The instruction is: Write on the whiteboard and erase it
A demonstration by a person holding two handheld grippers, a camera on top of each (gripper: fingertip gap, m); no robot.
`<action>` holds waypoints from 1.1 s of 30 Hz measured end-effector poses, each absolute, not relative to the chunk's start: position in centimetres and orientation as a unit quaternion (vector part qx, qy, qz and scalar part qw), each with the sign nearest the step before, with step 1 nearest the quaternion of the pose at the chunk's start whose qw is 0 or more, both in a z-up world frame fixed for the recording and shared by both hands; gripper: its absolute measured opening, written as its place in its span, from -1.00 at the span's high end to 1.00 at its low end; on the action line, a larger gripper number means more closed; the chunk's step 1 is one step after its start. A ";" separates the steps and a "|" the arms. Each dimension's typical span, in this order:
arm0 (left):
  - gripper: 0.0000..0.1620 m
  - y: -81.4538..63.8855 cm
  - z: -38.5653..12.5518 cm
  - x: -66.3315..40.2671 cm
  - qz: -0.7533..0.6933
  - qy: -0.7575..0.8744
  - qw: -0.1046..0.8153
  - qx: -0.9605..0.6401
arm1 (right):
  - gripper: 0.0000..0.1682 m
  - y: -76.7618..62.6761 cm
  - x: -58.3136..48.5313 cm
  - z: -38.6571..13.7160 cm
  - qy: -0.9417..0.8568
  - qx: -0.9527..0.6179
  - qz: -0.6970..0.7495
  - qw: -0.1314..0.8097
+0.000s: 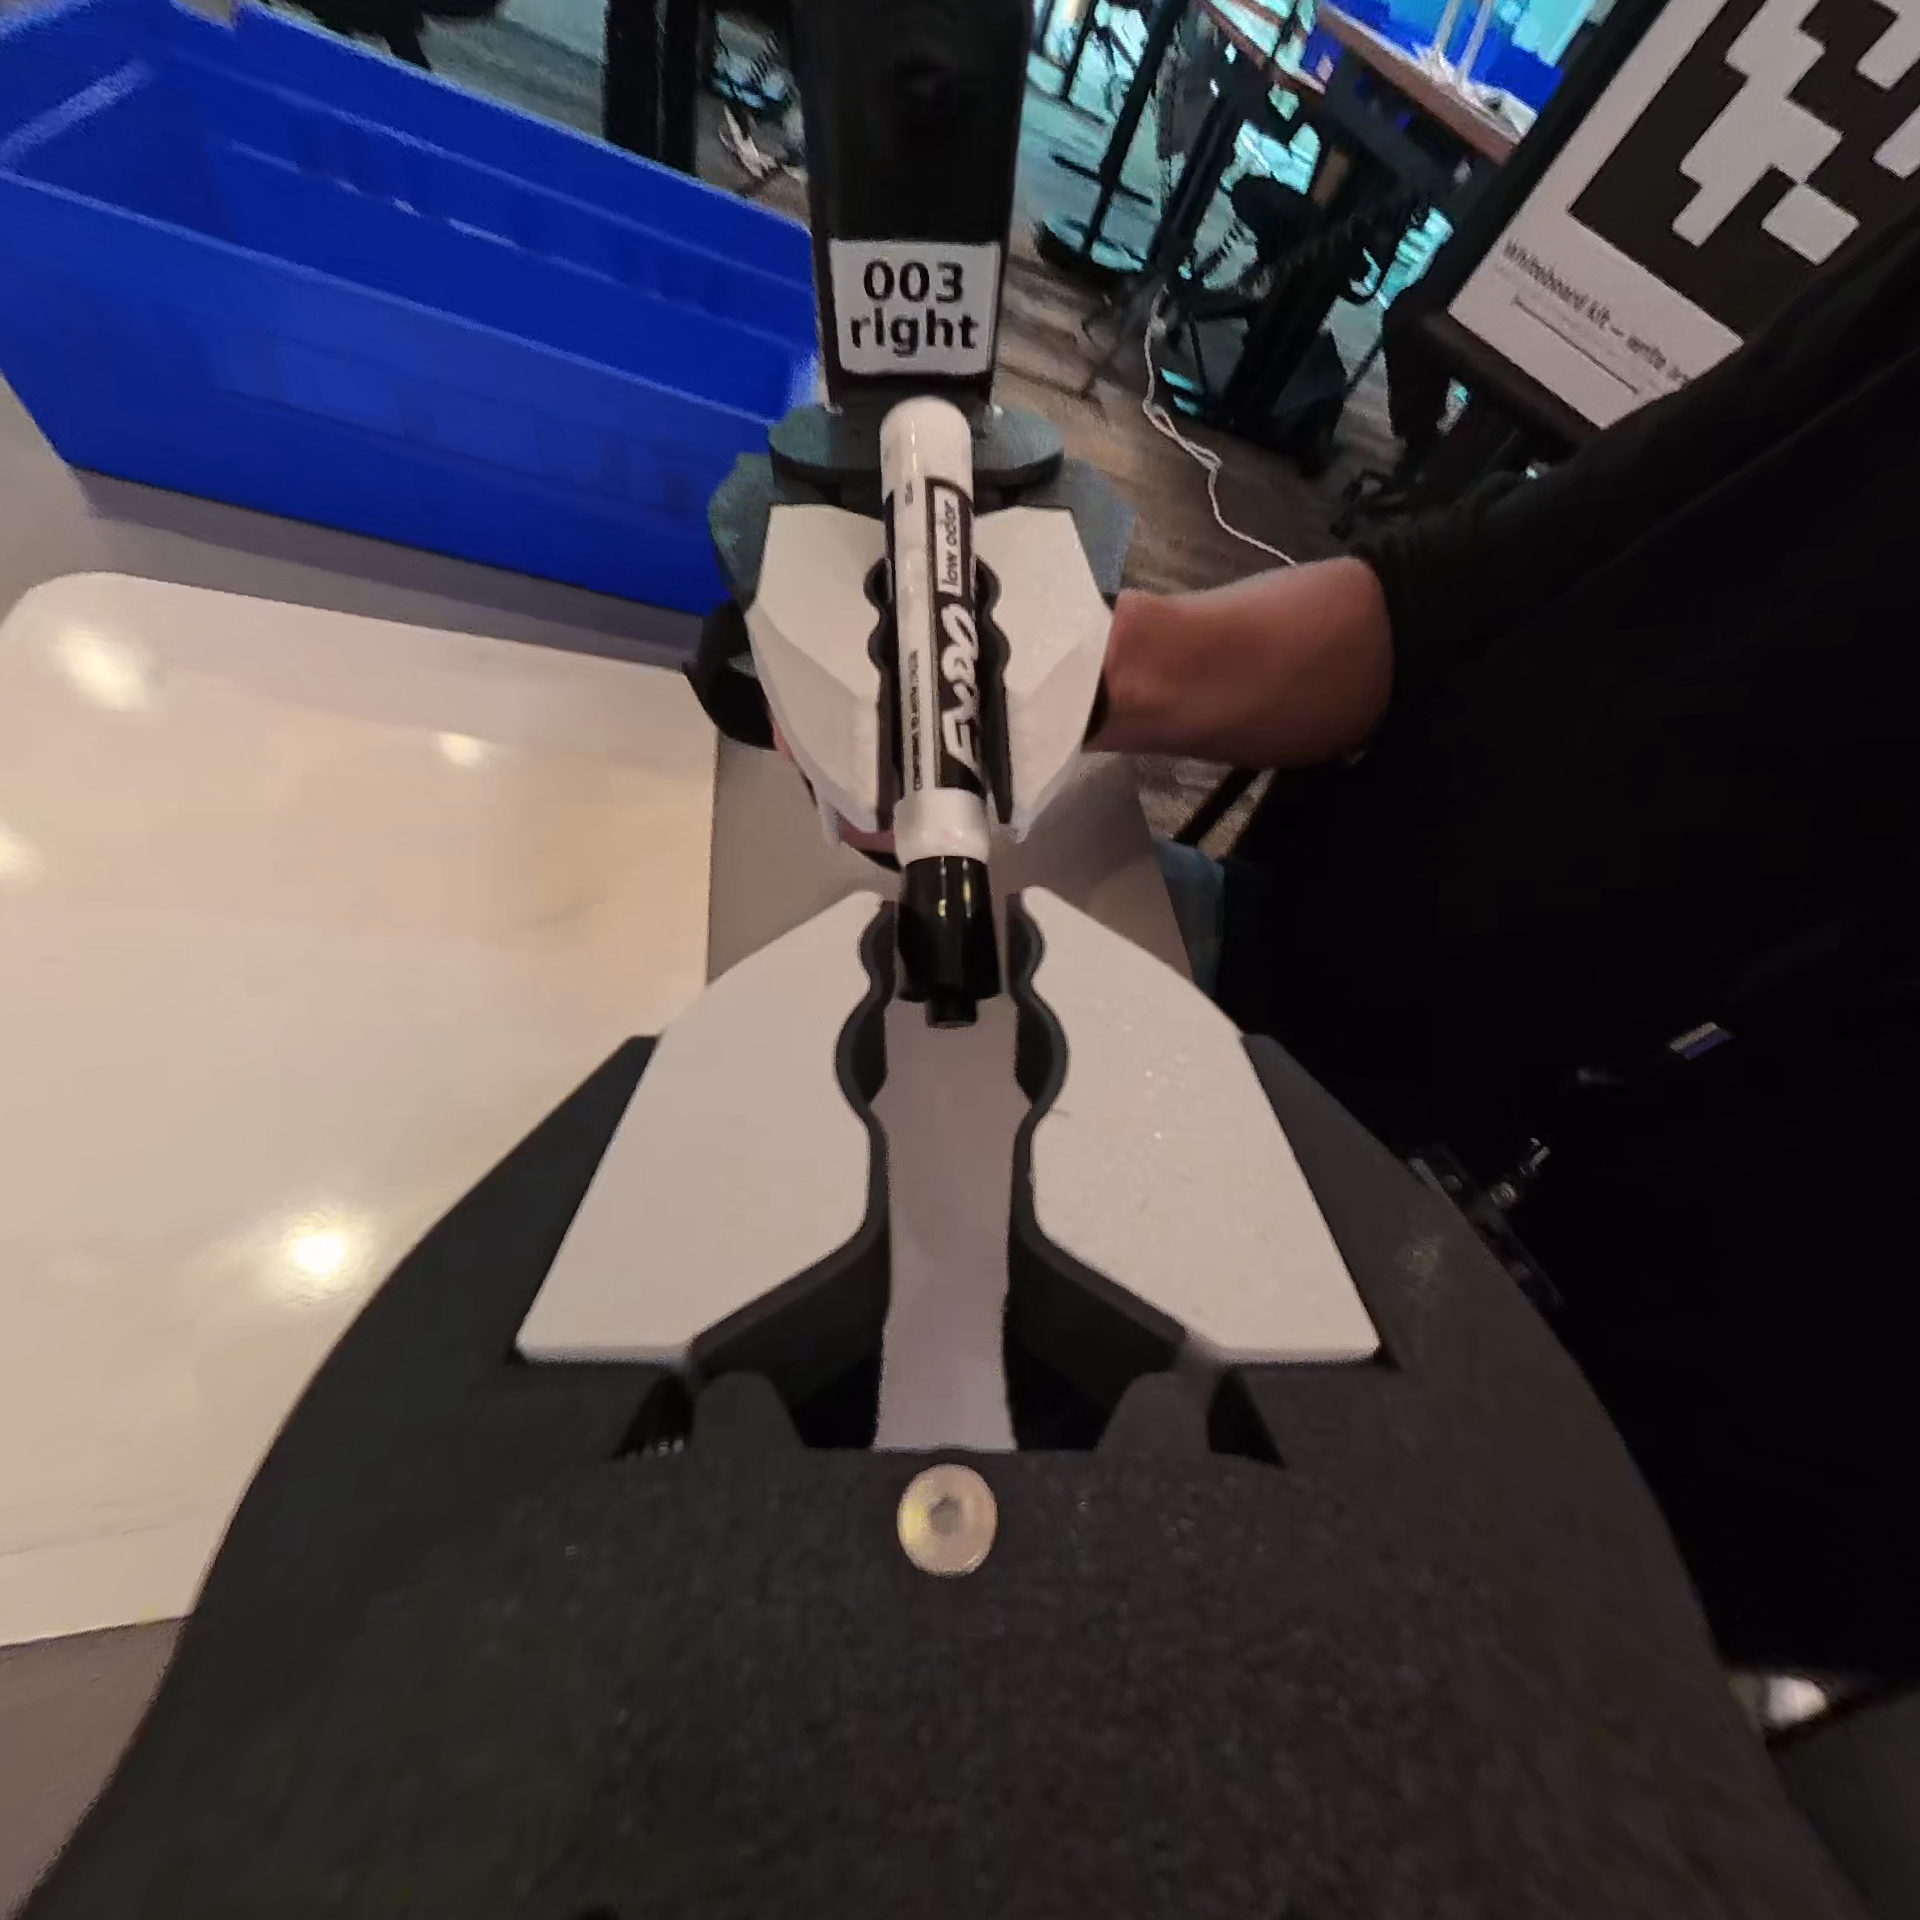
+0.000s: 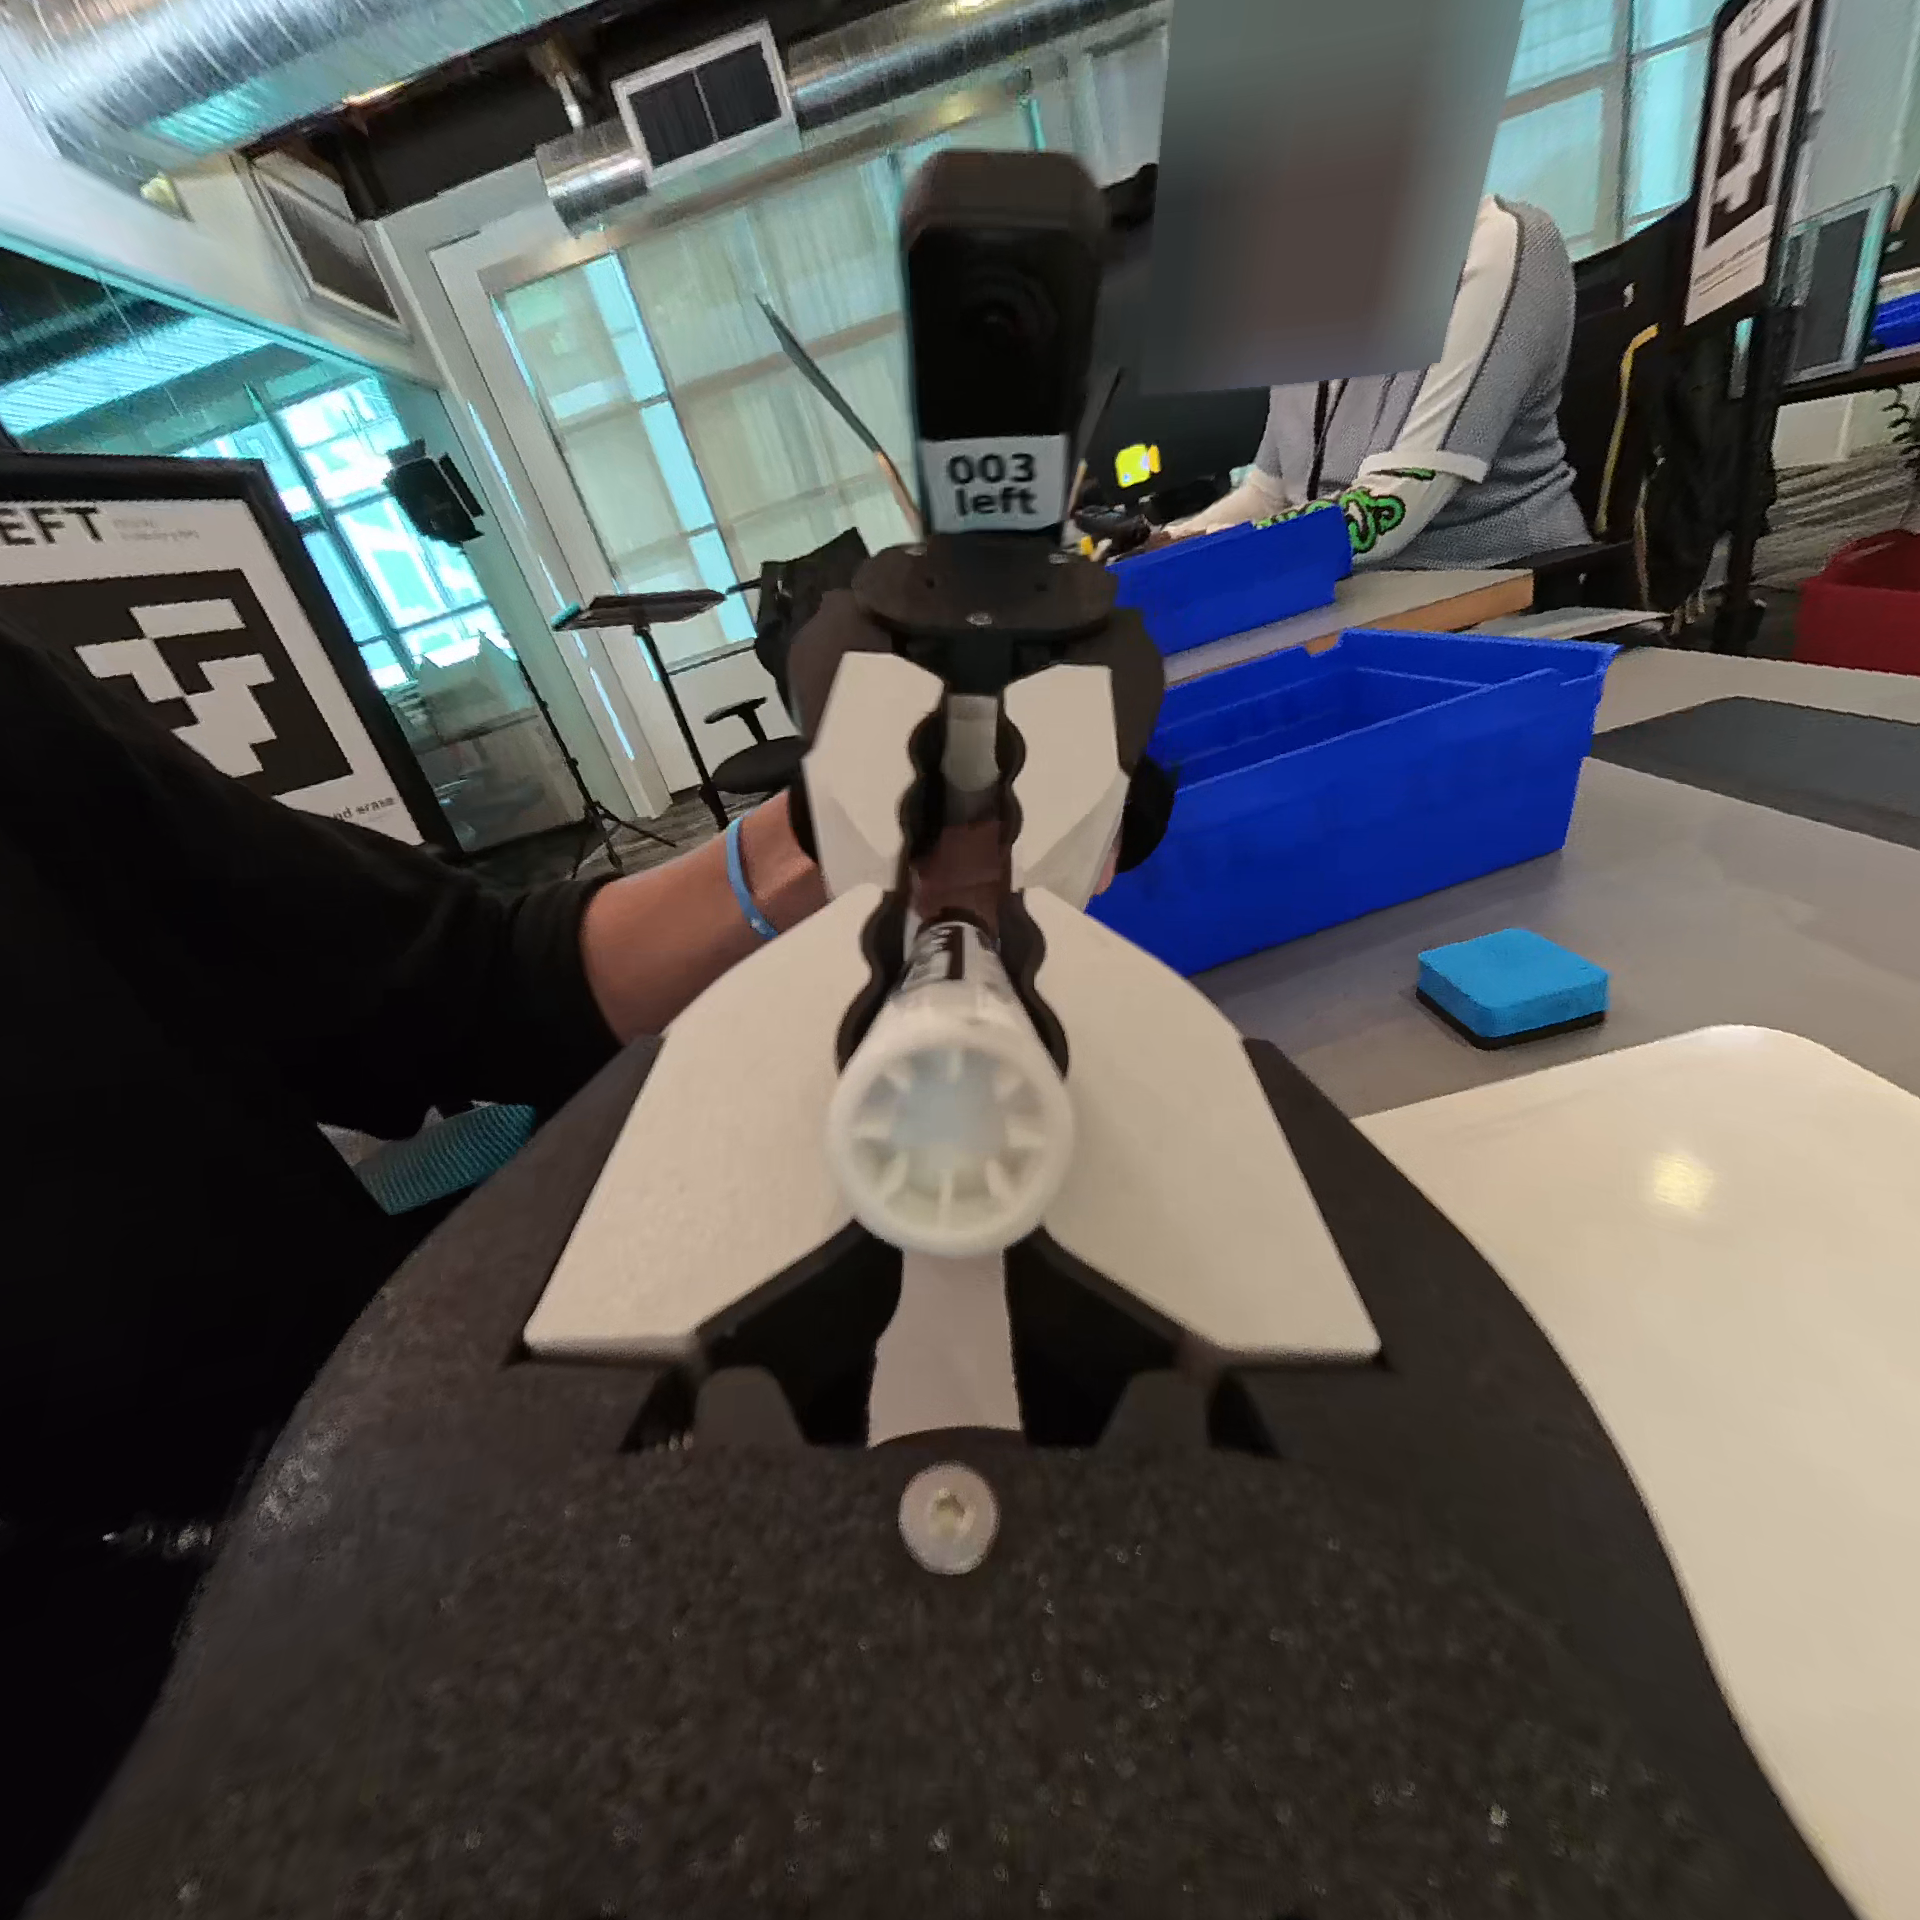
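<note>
Over the grey table beside the whiteboard, the right gripper clamps the marker, offering its black cap between the left gripper's parted fingers, presumably for uncapping.

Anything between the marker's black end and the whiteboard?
Only the left tool: the marker, gripped by the right tool, has its black end between that tool's open fingers, one of which sits on the whiteboard side. Nothing else visible.
</note>
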State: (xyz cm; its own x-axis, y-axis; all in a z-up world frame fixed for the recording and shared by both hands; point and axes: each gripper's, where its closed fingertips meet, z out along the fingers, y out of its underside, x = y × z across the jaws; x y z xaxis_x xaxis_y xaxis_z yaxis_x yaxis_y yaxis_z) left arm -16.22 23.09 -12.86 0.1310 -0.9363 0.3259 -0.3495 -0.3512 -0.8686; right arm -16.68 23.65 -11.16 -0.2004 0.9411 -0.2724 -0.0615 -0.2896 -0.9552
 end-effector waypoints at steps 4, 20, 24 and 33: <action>0.49 23.8 -12.9 -15.9 -0.416 0.471 0.372 -0.683 | 0.77 24.5 -16.2 -11.4 -0.429 -0.510 0.628 0.402; 0.78 21.1 -11.9 -14.7 -0.277 0.550 0.470 -0.632 | 0.78 21.3 -15.3 -9.9 -0.412 -0.505 0.662 0.370; 0.78 20.1 -11.6 -15.3 -0.258 0.548 0.485 -0.630 | 0.78 20.4 -15.7 -9.6 -0.409 -0.497 0.674 0.362; 0.78 19.1 -11.2 -15.9 -0.264 0.543 0.495 -0.626 | 0.78 19.4 -15.9 -9.2 -0.429 -0.493 0.662 0.366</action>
State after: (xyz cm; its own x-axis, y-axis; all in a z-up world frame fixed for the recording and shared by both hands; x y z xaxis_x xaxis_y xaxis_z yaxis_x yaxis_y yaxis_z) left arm -15.90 19.10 -11.16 0.2719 -0.9399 -0.2067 -0.4181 0.0781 -0.9050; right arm -15.90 19.42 -9.22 -0.2460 0.9081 -0.3388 -0.0616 -0.3635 -0.9296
